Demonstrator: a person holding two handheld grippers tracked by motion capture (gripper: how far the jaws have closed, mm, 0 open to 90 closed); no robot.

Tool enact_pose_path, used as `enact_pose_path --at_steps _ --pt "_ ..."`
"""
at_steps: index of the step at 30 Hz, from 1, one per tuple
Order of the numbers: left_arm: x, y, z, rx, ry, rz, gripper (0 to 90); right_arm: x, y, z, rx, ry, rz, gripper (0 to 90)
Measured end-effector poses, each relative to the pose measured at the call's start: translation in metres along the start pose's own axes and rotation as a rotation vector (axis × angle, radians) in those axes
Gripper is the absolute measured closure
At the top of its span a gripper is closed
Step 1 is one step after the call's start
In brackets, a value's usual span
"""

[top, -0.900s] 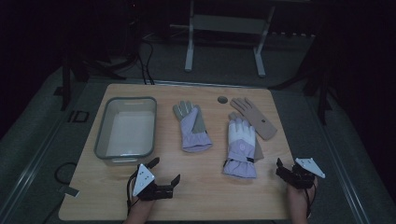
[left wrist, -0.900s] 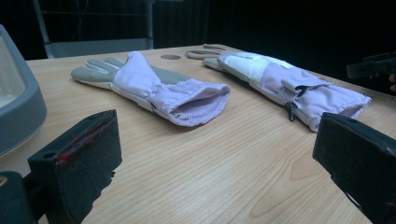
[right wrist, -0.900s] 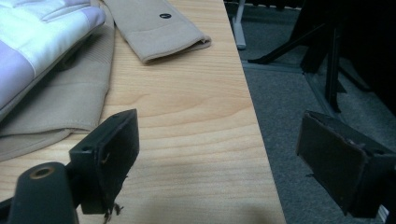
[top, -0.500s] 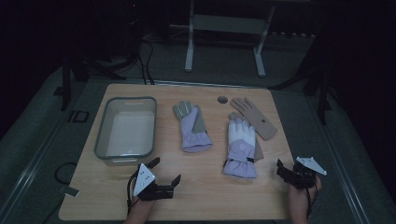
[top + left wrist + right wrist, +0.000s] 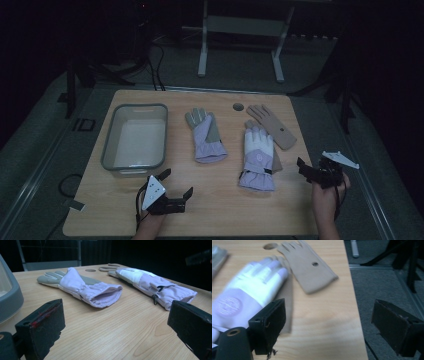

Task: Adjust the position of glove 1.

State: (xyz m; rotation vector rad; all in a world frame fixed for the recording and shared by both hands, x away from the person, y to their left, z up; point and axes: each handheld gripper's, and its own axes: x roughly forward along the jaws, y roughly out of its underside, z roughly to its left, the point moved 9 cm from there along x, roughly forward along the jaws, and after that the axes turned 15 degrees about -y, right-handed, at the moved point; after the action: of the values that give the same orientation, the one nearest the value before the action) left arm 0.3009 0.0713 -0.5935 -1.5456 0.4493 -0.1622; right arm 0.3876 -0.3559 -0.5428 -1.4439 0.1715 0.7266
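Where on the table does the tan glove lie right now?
In the high view the tan glove lies flat at the table's far right, beside the round hole, its lower edge touching the white-backed lilac glove.

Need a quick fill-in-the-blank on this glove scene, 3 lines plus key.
1. Both the left gripper and the right gripper have their jaws ____.
2. The grey bin contains ____ gloves.
3. The tan glove lies flat near the table's ____ edge in the high view.

Missing words: open; no; right
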Motion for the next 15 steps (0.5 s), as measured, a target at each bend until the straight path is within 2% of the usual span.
enact_pose_path --at_steps 1,2,5,7,8,12,15 --pt "0.0 0.0 0.0 0.0 0.0 -0.001 1.4 -0.001 -0.012 0.006 -0.006 -0.011 0.002 11.9" --pt "0.0 0.0 0.0 0.002 0.0 0.0 1.4 -0.001 -0.012 0.006 -0.006 -0.011 0.002 11.9" --pt "0.0 0.0 0.0 0.0 -0.001 0.0 1.4 -0.001 -0.031 0.017 -0.014 -0.058 -0.003 11.9" --pt "0.0 0.0 0.0 -0.003 0.0 0.0 1.4 0.0 -0.045 0.025 -0.036 -0.076 -0.007 11.9" --pt "0.0 0.0 0.0 -0.005 0.001 -0.001 1.4 0.001 -0.055 0.032 -0.039 -0.098 -0.006 11.5" --pt "0.0 0.0 0.0 -0.005 0.003 -0.001 1.4 0.006 -0.08 0.053 -0.06 -0.128 -0.001 10.9" --pt "0.0 0.0 0.0 0.0 0.003 -0.001 1.4 0.009 -0.098 0.072 -0.069 -0.184 -0.025 11.0"
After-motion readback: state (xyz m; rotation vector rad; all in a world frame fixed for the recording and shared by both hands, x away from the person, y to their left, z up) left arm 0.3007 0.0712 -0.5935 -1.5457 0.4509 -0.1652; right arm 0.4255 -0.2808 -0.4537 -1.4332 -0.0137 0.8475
